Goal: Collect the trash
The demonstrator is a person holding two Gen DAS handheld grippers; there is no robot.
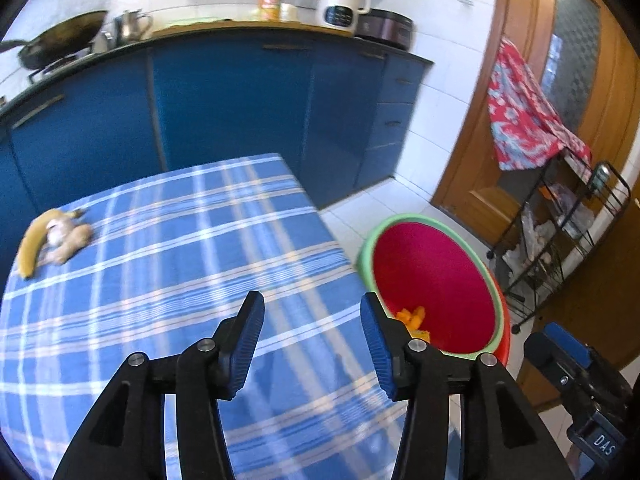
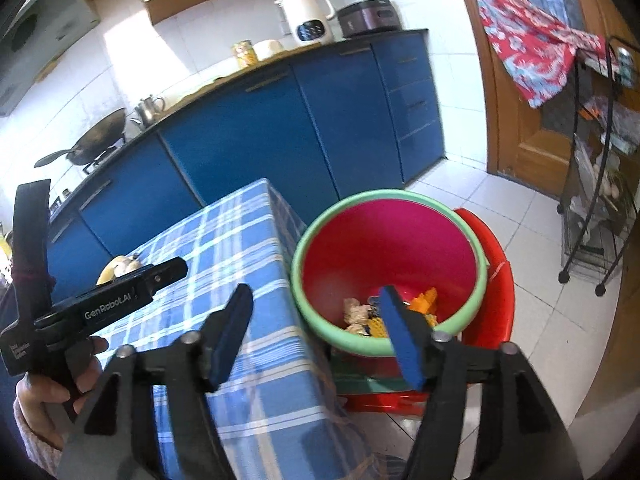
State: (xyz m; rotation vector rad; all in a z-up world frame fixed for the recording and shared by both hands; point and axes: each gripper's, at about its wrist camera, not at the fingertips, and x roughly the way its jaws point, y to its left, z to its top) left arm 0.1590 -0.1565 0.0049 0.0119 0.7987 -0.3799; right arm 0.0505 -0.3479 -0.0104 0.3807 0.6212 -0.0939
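Note:
A red bin with a green rim point(image 1: 436, 280) point(image 2: 388, 248) stands on the floor beside the table's right edge. It holds orange peel point(image 1: 412, 316) point(image 2: 426, 300) and crumpled scraps point(image 2: 358, 314). A banana point(image 1: 34, 240), a garlic bulb point(image 1: 56, 230) and a ginger piece point(image 1: 72, 242) lie at the far left of the blue plaid tablecloth point(image 1: 180, 260); they show partly in the right wrist view point(image 2: 116, 268). My left gripper point(image 1: 312, 340) is open and empty above the table's right part. My right gripper point(image 2: 316, 334) is open and empty over the gap between table and bin.
Blue kitchen cabinets point(image 1: 240, 100) run behind the table, with a wok point(image 1: 60, 40), a white kettle point(image 1: 344, 0) and a cooker on the counter. A red stool point(image 2: 492, 280) sits under the bin. A black wire rack point(image 2: 600, 184) and a wooden door point(image 1: 560, 80) stand at right.

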